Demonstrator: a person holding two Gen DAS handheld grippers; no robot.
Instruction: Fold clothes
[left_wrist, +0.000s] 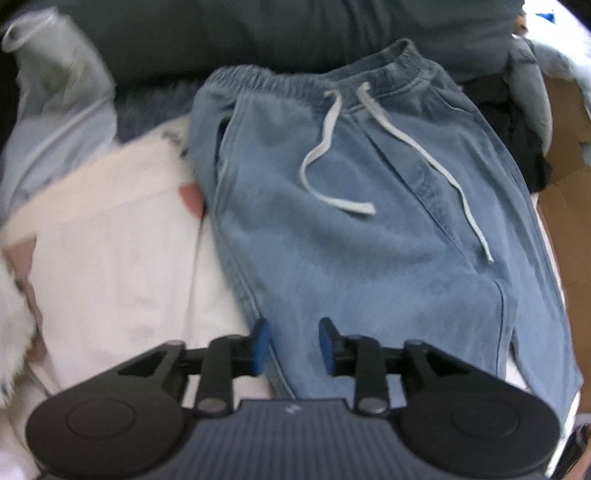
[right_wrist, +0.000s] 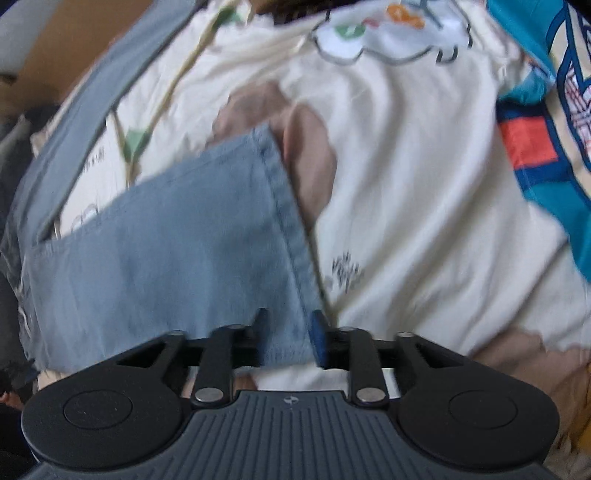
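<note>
The jeans (left_wrist: 354, 206) lie flat on the bed sheet (right_wrist: 424, 206), soft but weighty denim. My left fingers (left_wrist: 294, 345) hover released over a leg; my right fingers (right_wrist: 290, 338) straddle the hem (right_wrist: 284, 206), the firmest hold, though I cannot tell if they pinch.

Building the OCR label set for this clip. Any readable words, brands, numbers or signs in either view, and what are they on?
None can be read.
Dark print on the cream printed sheet, right wrist view: too blurred to read.
Dark print on the same sheet beside the light-blue drawstring jeans, left wrist view: too blurred.
Small pale mark on the left hand-held gripper body, and a round mark on the right hand-held gripper body: symbols, not text.
</note>
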